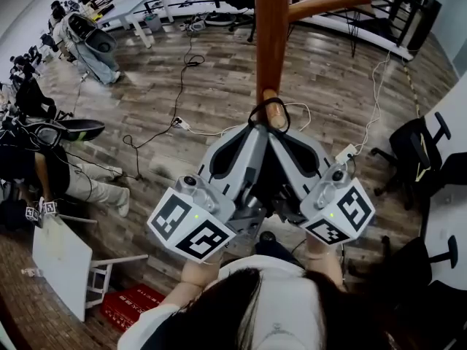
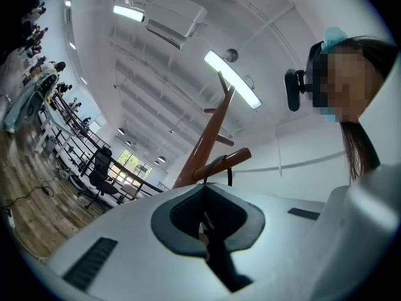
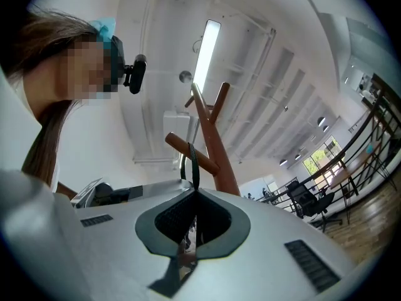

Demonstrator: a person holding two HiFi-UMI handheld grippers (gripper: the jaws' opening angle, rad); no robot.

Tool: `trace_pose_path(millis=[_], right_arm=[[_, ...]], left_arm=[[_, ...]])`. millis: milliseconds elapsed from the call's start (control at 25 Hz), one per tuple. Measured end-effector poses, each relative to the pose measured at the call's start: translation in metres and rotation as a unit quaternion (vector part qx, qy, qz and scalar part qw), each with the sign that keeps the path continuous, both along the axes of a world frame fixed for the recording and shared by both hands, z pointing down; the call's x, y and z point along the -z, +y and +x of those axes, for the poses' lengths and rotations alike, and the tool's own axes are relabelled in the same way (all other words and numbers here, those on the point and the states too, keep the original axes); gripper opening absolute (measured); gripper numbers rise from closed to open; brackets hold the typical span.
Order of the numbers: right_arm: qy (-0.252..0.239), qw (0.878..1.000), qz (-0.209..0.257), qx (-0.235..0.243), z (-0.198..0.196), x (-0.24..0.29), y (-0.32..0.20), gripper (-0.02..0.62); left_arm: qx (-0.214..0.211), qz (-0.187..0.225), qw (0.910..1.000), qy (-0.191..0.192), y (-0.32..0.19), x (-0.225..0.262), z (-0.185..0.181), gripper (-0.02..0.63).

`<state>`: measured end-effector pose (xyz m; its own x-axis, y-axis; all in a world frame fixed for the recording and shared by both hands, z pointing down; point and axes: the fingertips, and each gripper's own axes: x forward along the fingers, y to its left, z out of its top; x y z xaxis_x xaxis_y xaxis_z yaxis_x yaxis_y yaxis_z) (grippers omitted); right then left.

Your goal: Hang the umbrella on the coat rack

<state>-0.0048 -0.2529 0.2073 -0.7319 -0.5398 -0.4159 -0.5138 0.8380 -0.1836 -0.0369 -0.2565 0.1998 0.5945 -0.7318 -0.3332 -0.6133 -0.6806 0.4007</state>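
Hanging step: left gripper and right gripper, jaws both pinched on the strap, hold it looped over the peg; next, probably lower and release.

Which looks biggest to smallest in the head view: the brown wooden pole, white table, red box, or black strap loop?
1 and 2. Brown wooden coat rack pole and white square table: too alike to rank, and the pole is nearer the camera.
3. Flat red box.
4. Thin black strap loop.
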Motion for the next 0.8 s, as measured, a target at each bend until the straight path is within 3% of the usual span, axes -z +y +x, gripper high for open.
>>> trace_pose_path(millis=[800], right_arm=[[-0.02,1.0,-0.007,0.02,0.002,-0.0088,-0.0073,0.035]], left_arm=[[-0.011,-0.003,0.9999,-0.011,-0.0053,-0.0088,0.002,0.008]])
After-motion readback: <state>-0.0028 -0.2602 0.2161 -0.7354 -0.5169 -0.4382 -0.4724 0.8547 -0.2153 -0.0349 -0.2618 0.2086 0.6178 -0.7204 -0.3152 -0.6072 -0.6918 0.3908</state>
